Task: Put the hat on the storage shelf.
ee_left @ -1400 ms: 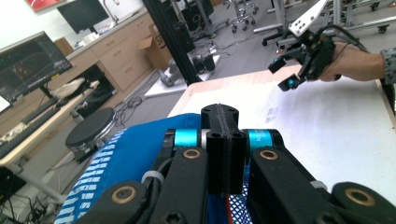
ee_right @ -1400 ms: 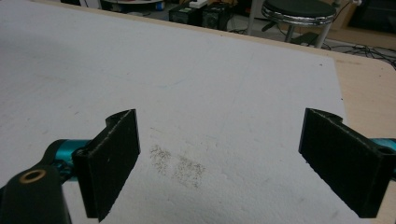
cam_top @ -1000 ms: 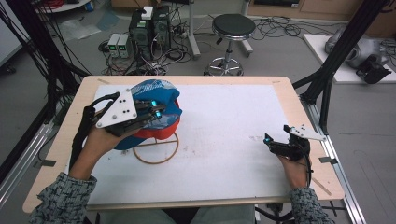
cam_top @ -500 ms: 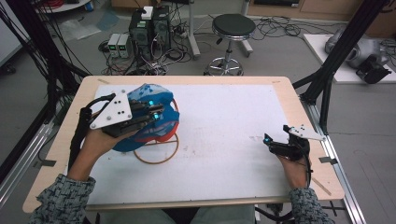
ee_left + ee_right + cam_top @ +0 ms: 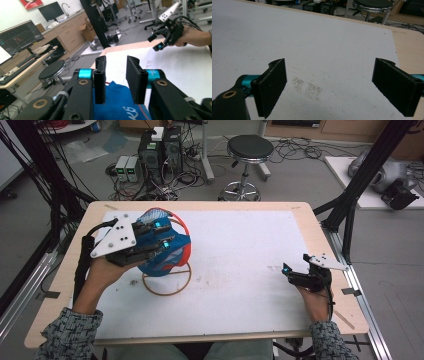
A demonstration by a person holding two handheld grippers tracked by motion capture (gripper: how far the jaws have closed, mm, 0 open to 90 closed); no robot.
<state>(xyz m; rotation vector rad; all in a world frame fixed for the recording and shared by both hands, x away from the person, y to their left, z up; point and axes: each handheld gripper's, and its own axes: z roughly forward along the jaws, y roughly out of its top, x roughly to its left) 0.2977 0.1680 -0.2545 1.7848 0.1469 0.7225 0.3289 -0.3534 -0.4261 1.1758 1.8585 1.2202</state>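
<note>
The left claw (image 5: 159, 236) holds the blue bag (image 5: 167, 255) up over the worktop (image 5: 240, 250); I cannot tell if it is clamped; the bag might slip down; the right claw (image 5: 329, 86) is wide apart, resting.

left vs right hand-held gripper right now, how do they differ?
The left hand-held gripper is raised off the table, jaws narrowed, blue fabric item against it; the right hand-held gripper sits low at the mat's far side, jaws wide apart, empty. Both have black jaws and a grey plate.

Probably a lab: monitors (image 5: 18, 37), cabled computers (image 5: 160, 150).
</note>
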